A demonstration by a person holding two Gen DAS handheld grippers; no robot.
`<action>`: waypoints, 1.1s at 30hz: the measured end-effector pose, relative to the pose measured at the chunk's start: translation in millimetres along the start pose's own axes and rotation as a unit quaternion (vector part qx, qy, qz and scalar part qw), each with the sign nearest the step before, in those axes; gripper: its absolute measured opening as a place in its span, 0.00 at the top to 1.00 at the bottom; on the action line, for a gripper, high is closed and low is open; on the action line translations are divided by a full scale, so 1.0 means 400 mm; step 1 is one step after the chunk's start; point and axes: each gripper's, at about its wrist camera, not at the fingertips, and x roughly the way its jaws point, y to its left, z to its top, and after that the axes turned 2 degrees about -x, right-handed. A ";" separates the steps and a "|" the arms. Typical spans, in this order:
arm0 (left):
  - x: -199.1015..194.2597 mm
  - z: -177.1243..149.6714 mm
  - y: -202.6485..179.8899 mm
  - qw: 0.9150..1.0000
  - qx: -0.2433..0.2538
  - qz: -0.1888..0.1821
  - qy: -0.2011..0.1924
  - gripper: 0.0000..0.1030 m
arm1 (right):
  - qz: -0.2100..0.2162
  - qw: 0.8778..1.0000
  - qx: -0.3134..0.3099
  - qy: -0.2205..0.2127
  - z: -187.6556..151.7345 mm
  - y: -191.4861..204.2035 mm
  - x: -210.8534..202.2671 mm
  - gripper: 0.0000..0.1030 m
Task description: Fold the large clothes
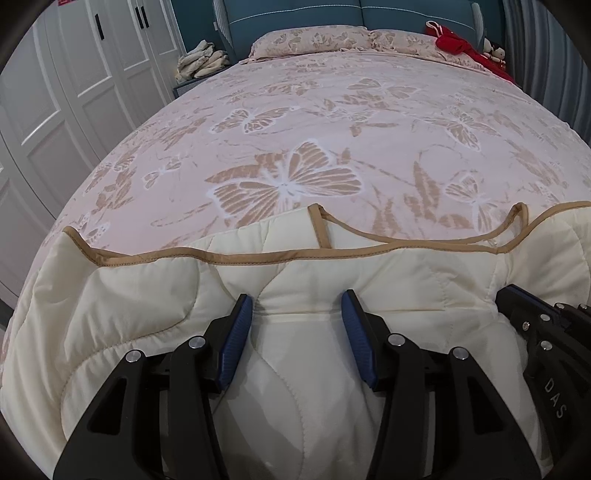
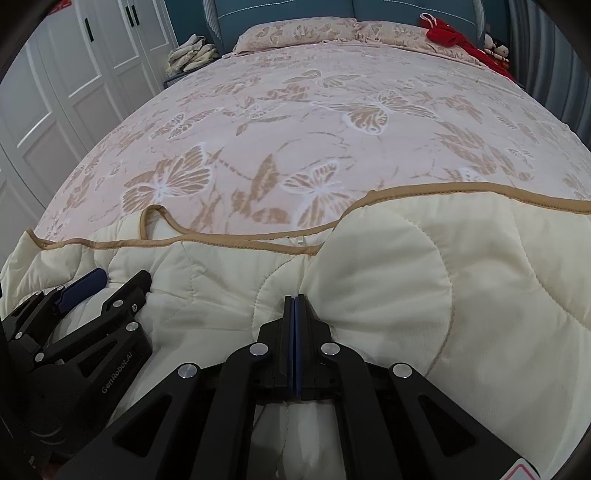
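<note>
Two claw-mounted fisheyes side by side, close above the quilt (image 1: 295,273), facing the headboard (image 2: 280,7).

- The left gripper (image 1: 297,308) pointed steeply down, its jaws about half apart, and a bulge of quilt (image 1: 295,369) sat between the blue pads (image 1: 236,343).
- Whether those pads pressed the fabric could not be told.
- The right gripper (image 2: 294,301) also pointed steeply down, just beside the left, jaws closed with pads together.
</note>
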 end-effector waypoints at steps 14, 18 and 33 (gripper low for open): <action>-0.271 -0.019 0.314 0.981 -0.166 -0.104 -0.007 0.51 | 0.018 0.997 0.058 -0.050 -0.035 -0.050 -0.338 0.88; -0.343 -0.139 0.459 0.961 -0.245 -0.127 0.020 0.51 | 0.054 0.998 0.036 -0.027 -0.139 0.013 -0.400 0.88; -0.341 -0.340 0.551 0.932 -0.327 -0.144 0.069 0.38 | 0.068 0.996 0.017 0.051 -0.321 0.150 -0.310 0.90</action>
